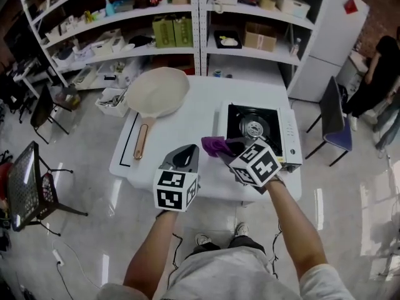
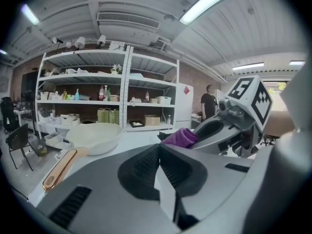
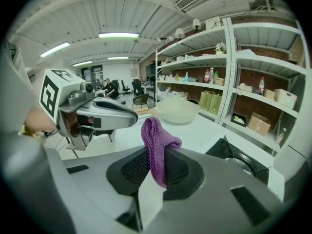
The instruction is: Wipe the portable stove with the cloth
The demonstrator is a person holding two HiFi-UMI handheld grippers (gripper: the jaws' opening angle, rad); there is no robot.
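Observation:
A white portable stove (image 1: 289,133) with a black burner well sits at the right end of the white table (image 1: 187,124). My right gripper (image 1: 220,147) is shut on a purple cloth (image 1: 214,145), held above the table just left of the stove's front corner; the cloth (image 3: 157,147) sticks up from the closed jaws, with the stove (image 3: 239,160) to its right. My left gripper (image 1: 185,157) hovers over the table's front edge, shut with nothing in it. From the left gripper view (image 2: 158,152) the cloth (image 2: 180,138) shows ahead to the right.
A cream frying pan (image 1: 156,92) with a copper handle lies on the table's left half. A white basket (image 1: 112,102) sits beside the table. Shelving (image 1: 200,24) stands behind, a blue chair (image 1: 334,127) at right, a black chair (image 1: 31,183) at left. A person (image 1: 375,74) sits far right.

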